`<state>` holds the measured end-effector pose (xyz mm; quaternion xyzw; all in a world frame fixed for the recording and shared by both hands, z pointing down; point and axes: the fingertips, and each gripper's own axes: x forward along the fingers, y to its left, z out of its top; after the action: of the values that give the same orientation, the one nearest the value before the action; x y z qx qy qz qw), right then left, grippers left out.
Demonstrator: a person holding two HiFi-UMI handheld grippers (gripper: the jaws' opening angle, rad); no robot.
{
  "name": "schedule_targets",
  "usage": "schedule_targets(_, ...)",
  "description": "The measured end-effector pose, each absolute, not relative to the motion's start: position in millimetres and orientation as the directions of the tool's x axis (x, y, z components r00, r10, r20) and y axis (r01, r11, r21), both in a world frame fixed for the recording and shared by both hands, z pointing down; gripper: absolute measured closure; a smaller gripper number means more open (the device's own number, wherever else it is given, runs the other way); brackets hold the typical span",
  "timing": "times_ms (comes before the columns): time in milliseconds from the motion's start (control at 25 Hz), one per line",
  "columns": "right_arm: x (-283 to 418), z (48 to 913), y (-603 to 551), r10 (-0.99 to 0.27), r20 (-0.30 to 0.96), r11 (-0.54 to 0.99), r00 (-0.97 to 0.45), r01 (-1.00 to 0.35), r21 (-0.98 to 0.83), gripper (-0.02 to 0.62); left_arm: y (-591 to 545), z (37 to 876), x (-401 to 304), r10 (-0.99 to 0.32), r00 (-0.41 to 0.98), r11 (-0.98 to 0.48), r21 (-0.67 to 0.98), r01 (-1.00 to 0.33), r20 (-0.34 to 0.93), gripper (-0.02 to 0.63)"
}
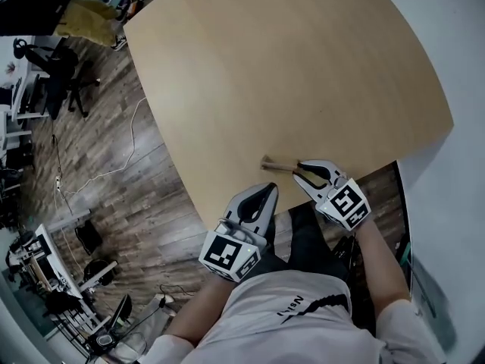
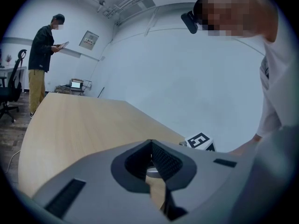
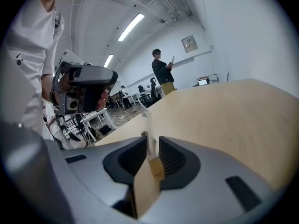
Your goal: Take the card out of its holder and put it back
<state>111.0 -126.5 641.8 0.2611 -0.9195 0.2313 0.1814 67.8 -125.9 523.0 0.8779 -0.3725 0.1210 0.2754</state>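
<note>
Card (image 3: 146, 124) is seen standing edge-on in the wooden holder (image 3: 148, 181), which is pinched between the jaws of the right gripper (image 3: 152, 140) on the table (image 1: 288, 74). The left gripper (image 2: 150, 143) is held near the table's front edge, jaws pressed together on nothing.

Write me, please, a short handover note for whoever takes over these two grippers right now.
Left gripper: jaws together, nothing between them, held at the near edge of the table.
Right gripper: jaws closed on the wooden holder, which sits on the table near its front edge.
Card: a thin pale sheet standing upright just ahead of the right jaws, apparently seated in the holder.
Done: holder steadied.
Left: open the left gripper, pull the card out, then slide it back in.
</note>
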Motion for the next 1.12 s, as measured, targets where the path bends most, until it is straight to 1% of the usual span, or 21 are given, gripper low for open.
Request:
schedule_targets(240,100,643,-134,-0.375,0.413,0.802,-0.83,-0.514,-0.305,0.523,-119,542,62,-0.606,0.661,-0.53,0.396,-0.75,0.442,0.593)
schedule_targets(400,99,643,-131,-0.338,0.392,0.83,-0.856,-0.467,-0.304,0.526,-113,545,59,-0.62,0.643,-0.51,0.393,-0.765,0.449,0.594)
schedule_targets(480,97,643,-131,-0.323,0.381,0.84,-0.867,-0.447,-0.307,0.552,-112,546,55,-0.625,0.635,-0.502,0.39,-0.772,0.454,0.594)
schedule_targets(640,97,634,-129,-0.294,0.384,0.866,-0.875,-0.414,-0.28,0.563,-107,544,48,-0.631,0.624,-0.493,0.383,-0.781,0.461,0.592)
schedule_targets(920,97,613,-135,-0.322,0.36,0.873,-0.876,-0.422,-0.246,0.569,-105,537,38,-0.643,0.62,-0.496,0.372,-0.785,0.45,0.592)
schedule_targets(1120,97,586,-152,-0.383,0.346,0.856,-0.857,-0.469,-0.216,0.569,-111,529,33,-0.651,0.63,-0.513,0.366,-0.776,0.423,0.594)
